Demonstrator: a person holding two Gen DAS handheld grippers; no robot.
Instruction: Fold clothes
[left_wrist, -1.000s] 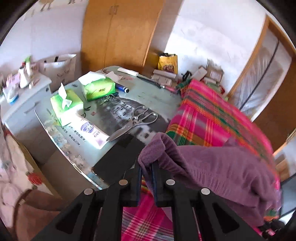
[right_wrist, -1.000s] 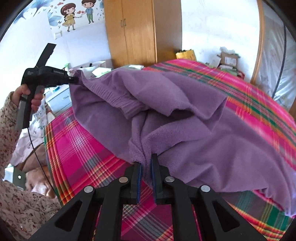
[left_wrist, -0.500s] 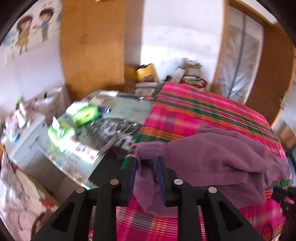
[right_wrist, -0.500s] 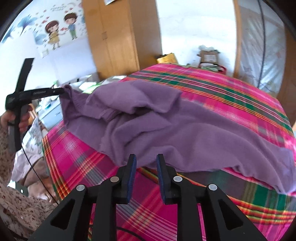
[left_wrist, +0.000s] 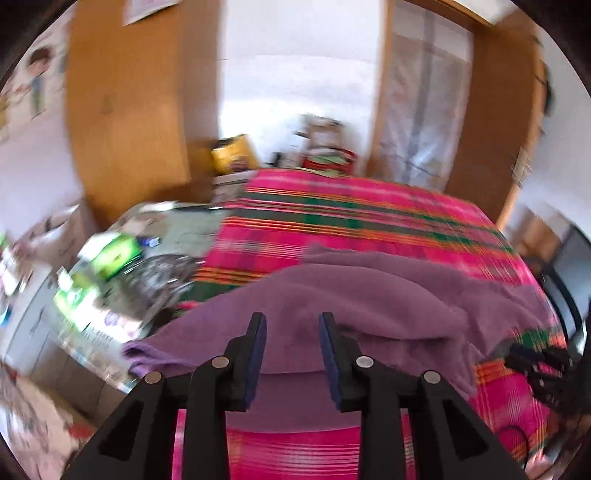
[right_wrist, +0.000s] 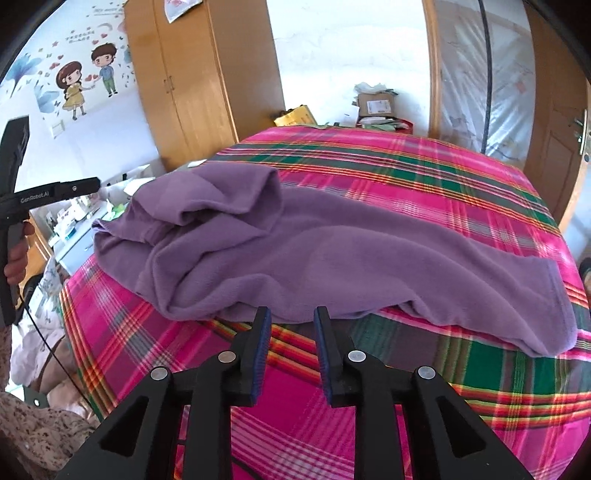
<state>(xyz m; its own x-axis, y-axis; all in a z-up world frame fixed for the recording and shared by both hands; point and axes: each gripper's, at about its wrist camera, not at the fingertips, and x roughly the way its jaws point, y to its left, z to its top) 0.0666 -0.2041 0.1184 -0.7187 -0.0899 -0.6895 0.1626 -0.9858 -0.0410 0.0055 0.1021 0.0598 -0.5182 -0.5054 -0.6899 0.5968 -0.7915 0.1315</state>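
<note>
A purple fleece garment (right_wrist: 332, 251) lies crumpled across the pink plaid bedspread (right_wrist: 406, 166), bunched at its left end. My right gripper (right_wrist: 292, 317) hovers just short of the garment's near edge. Its jaws are opening and nothing is between them. My left gripper (left_wrist: 291, 325) is over the garment's (left_wrist: 369, 302) near-left part. Its jaws are also opening, and the cloth lies below them, unpinched. In the right wrist view the left gripper (right_wrist: 94, 182) appears at the far left, held by a hand (right_wrist: 14, 258), clear of the cloth.
A cluttered side table with green tissue packs (left_wrist: 114, 254) stands left of the bed. A wooden wardrobe (right_wrist: 192, 74) rises behind it. Boxes (right_wrist: 376, 107) sit past the bed's far end, and a wooden door (right_wrist: 554, 129) stands at the right. A floral sleeve (right_wrist: 22, 424) is at bottom left.
Both grippers let go of the purple garment, which dropped onto the bedspread. Both pulled back from it with jaws widening, and the left view swung right toward the bed.
</note>
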